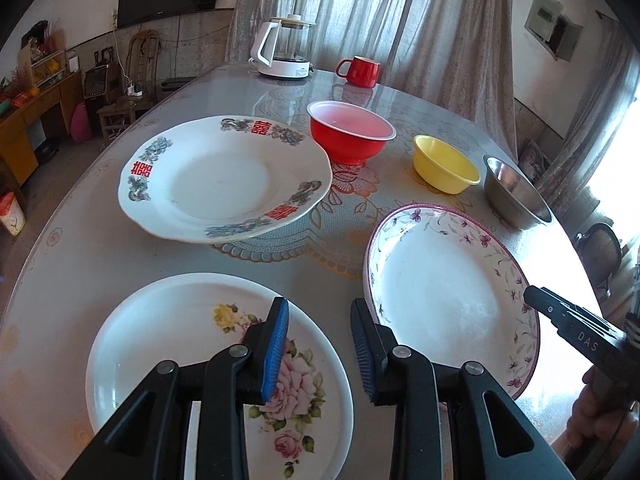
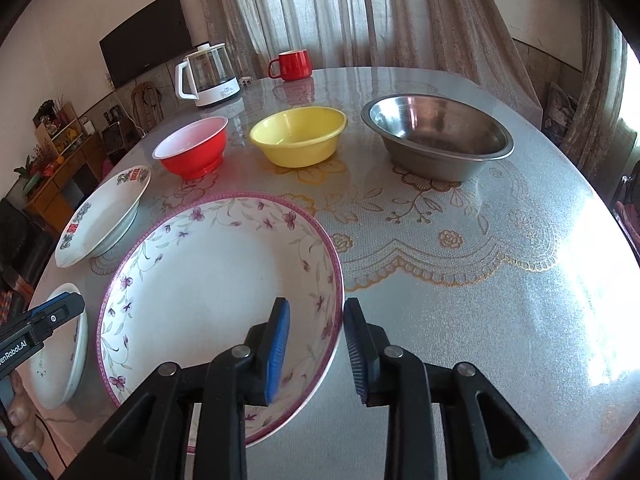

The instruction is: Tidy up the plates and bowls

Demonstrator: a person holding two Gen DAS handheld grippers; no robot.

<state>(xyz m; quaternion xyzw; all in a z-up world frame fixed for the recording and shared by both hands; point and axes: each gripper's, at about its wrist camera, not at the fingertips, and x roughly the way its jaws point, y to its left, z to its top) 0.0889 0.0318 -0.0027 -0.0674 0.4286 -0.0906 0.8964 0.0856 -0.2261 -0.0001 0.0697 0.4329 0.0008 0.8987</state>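
On the counter (image 2: 460, 280), three plates sit near: one plate (image 1: 192, 352) on the left, a second plate (image 1: 440, 280) to its right, a third plate (image 1: 216, 184) behind the first. Farther back stand three bowls (image 2: 300, 136) in a row. A kettle (image 2: 208, 76) and a mug (image 2: 292, 65) stand behind them.

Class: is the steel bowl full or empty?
Empty: the steel bowl shows only its bare shiny inside.

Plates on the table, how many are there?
3: rose plate nearest left, purple-rimmed plate nearest right, red-character plate behind the rose one. None stacked or visibly hidden.
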